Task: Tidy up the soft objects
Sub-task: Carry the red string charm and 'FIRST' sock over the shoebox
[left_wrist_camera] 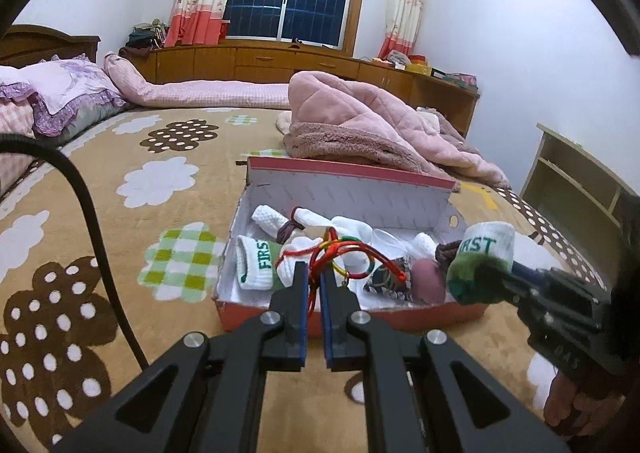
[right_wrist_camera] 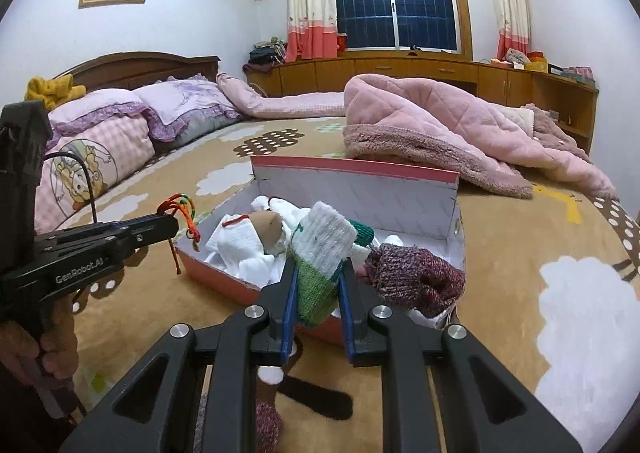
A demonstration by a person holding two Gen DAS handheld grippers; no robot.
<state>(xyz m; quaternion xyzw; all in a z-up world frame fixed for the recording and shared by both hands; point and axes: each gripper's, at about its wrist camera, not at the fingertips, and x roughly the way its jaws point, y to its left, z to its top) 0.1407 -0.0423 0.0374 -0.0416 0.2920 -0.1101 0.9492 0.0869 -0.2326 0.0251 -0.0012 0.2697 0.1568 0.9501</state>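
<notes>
Green-and-white knit fills the right gripper [right_wrist_camera: 318,285]: its blue pads pinch a sock [right_wrist_camera: 322,253] by the green toe end, cuff up and leaning away, so the sock's long axis runs roughly along the fingers toward the box [right_wrist_camera: 356,173]. The sock hangs at the box's near right corner, just above the rim, so the drop seems to call for only a short push forward and down. The left gripper [left_wrist_camera: 316,277] is nearly pressed together on a red and multicoloured cord [left_wrist_camera: 340,249], holding it above the near wall of the same box, left of centre; how much of the cord is actually between the pads is hard to tell. Just past both tools the box already holds a matching sock [left_wrist_camera: 258,263], several white socks and, at the right end, a maroon knit piece [right_wrist_camera: 416,279]. Beyond the box's raised flap a pink robe [right_wrist_camera: 440,129] lies on the bed [right_wrist_camera: 520,253].
</notes>
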